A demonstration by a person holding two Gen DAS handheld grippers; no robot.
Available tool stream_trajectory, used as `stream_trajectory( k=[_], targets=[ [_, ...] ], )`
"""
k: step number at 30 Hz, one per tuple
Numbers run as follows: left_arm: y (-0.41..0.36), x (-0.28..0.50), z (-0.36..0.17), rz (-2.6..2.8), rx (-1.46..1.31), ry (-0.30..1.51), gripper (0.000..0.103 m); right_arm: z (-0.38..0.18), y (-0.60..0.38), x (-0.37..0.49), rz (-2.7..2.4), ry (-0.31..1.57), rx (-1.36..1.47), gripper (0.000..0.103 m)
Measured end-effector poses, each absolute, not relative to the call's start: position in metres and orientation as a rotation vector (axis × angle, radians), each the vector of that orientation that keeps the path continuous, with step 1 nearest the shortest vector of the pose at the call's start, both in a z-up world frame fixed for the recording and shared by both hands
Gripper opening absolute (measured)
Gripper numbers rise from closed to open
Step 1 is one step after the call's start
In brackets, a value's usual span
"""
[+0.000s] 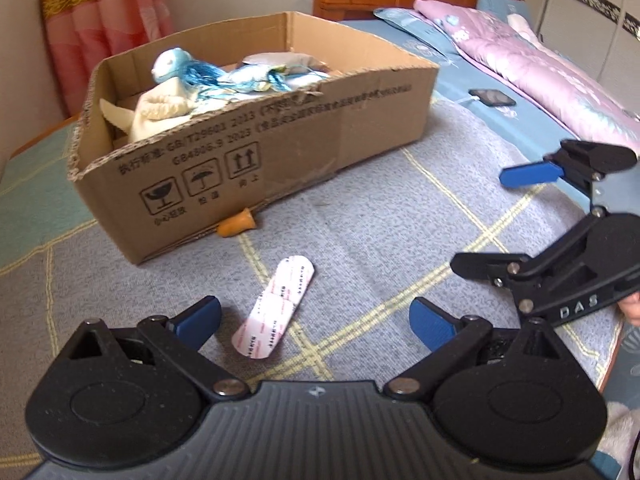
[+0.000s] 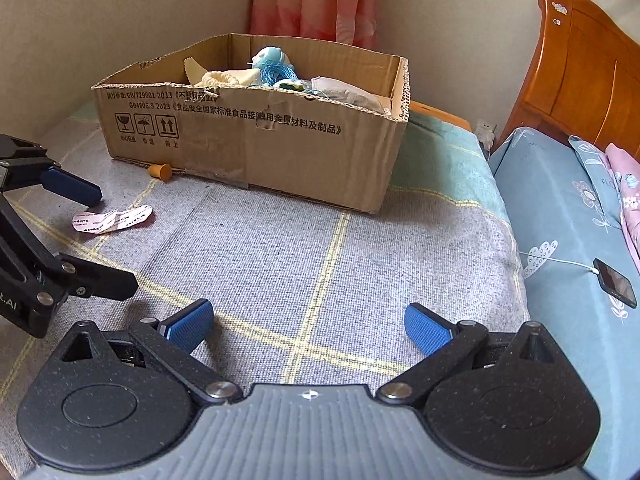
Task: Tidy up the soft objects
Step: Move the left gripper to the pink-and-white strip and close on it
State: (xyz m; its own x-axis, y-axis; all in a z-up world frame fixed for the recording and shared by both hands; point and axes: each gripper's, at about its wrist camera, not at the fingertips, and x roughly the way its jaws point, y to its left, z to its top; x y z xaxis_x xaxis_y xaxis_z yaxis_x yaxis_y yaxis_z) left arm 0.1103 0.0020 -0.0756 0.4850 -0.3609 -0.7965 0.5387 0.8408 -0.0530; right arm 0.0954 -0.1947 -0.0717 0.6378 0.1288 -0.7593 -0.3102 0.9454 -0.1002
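Note:
A cardboard box (image 1: 304, 136) (image 2: 280, 148) stands on the grey checked blanket and holds soft things: a blue-headed doll (image 1: 176, 66) (image 2: 272, 60), cream cloth (image 1: 160, 112) and a grey pouch (image 2: 344, 94). A pink-white printed packet (image 1: 276, 306) (image 2: 114, 219) lies flat on the blanket in front of the box. My left gripper (image 1: 316, 318) is open and empty, with the packet just ahead between its fingers. My right gripper (image 2: 310, 326) is open and empty over bare blanket; it also shows in the left wrist view (image 1: 504, 220).
A small orange cone-shaped piece (image 1: 237, 225) (image 2: 160, 170) lies against the box's front. A phone on a white cable (image 1: 492, 97) (image 2: 616, 282) rests on the blue bedsheet. Pink quilt (image 1: 540, 68), wooden headboard (image 2: 580, 68) and curtain (image 2: 316, 0) lie beyond.

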Motion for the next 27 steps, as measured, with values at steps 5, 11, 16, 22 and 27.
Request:
stream_trajectory(
  k=[5,11,16,22,27],
  targets=[
    [-0.002,0.101,-0.072,-0.623,0.215,0.943,0.098,-0.073,-0.2,0.094,0.254,0.839,-0.213,0.103],
    [-0.003,0.102,-0.07,-0.547,0.248,0.912,0.073,-0.074,-0.203,0.093,0.26,0.838,-0.202,0.103],
    [0.003,0.108,-0.068,-0.475,0.216,0.892,0.045,-0.073,-0.201,0.092,0.263,0.835,-0.211,0.103],
    [0.011,0.109,-0.067,-0.44,0.188,0.877,0.023,-0.072,-0.199,0.092,0.261,0.83,-0.217,0.103],
    [0.013,0.106,-0.067,-0.429,0.182,0.872,0.017,-0.07,-0.196,0.093,0.262,0.827,-0.227,0.103]
  ],
)
